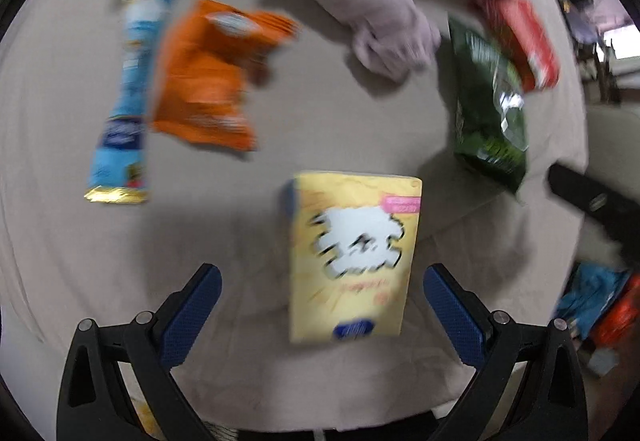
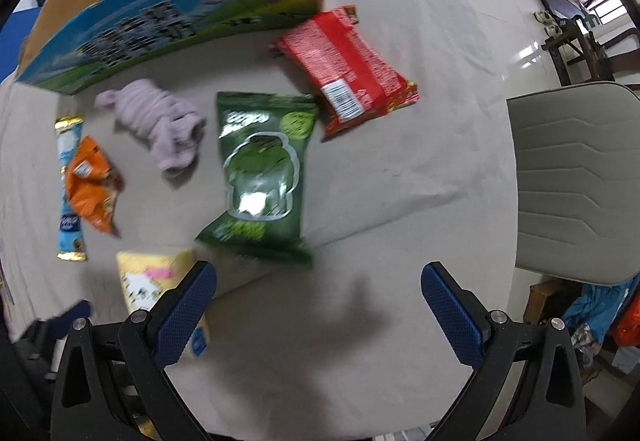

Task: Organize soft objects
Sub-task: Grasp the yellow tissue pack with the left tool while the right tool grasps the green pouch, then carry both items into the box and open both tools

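Yellow snack pouch lies near the cloth-covered table's front edge between the wide-open, empty left gripper fingers, right gripper likewise spread and empty; approach step judged, descent and closing needed next.

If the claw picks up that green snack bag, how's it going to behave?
The green snack bag looks puffy, so it's probably light and will crumple. Its glossy film may slip between the pads. The right claw is open and not touching it.
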The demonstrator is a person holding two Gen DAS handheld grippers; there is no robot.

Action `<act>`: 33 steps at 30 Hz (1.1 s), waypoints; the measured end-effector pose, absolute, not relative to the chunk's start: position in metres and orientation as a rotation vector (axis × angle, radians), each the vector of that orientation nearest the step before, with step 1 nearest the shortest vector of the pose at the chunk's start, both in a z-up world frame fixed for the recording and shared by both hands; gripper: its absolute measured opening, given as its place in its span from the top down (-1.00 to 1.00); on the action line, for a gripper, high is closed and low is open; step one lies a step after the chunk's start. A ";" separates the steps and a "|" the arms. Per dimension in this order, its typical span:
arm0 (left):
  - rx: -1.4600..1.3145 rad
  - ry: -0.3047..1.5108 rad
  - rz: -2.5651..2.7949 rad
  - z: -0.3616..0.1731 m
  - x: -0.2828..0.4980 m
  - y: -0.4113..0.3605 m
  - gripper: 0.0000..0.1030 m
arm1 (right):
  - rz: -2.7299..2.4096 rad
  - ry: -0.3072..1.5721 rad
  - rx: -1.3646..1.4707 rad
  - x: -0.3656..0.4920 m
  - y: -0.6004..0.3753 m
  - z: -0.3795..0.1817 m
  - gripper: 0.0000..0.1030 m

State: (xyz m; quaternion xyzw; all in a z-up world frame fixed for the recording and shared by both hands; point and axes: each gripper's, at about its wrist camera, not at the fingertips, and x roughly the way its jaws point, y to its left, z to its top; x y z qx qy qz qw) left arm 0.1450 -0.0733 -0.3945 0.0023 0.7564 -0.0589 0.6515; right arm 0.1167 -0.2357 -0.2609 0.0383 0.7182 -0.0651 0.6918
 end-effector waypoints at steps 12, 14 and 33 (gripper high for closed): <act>-0.014 1.676 -0.011 -0.404 0.170 -0.061 -0.16 | -0.119 1.691 0.161 0.178 -0.236 -0.326 -0.72; -0.019 1.663 0.000 -0.401 0.170 -0.061 -0.16 | -0.111 1.722 0.167 0.182 -0.235 -0.338 -0.54; -0.008 1.488 -0.005 -0.215 0.132 -0.080 -0.16 | 0.039 1.642 0.089 0.132 -0.238 -0.276 0.30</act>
